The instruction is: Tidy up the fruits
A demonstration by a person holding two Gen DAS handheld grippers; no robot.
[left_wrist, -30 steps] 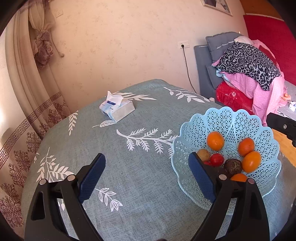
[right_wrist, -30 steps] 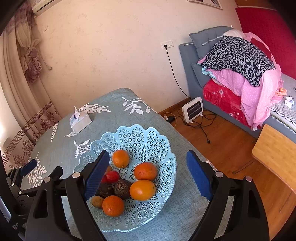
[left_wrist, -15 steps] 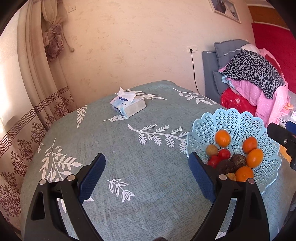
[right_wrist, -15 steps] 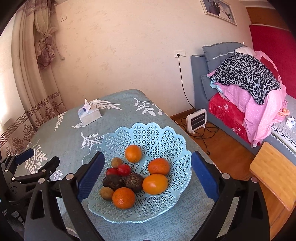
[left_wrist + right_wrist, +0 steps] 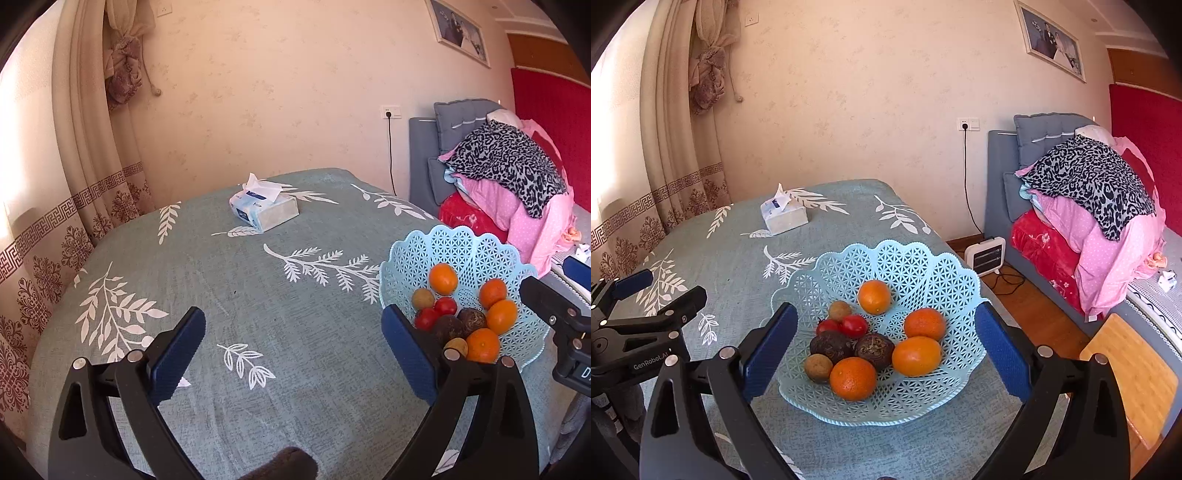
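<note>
A pale blue lattice basket [image 5: 934, 273] sits on the worktop [image 5: 738, 251], toward its right edge. In the right wrist view it lies between the right gripper [image 5: 884, 345] jaws, which are opening and touch nothing. Inside are four oranges [image 5: 852, 378], two tomatoes [image 5: 854, 325], two dark wrinkled fruits [image 5: 874, 349] and two small brownish ones [image 5: 818, 367] (what kind is hard to tell).

In the left wrist view the left gripper [image 5: 291, 354] jaws are opening over bare cloth; its right finger [image 5: 406, 358] hides the basket's near-left rim, at about 3 o'clock. The right gripper is cut off by the frame edge there. A tissue box [image 5: 264, 210] lies at 12 o'clock, well apart. A dark blurred shape at 6 o'clock is unidentifiable.
</note>
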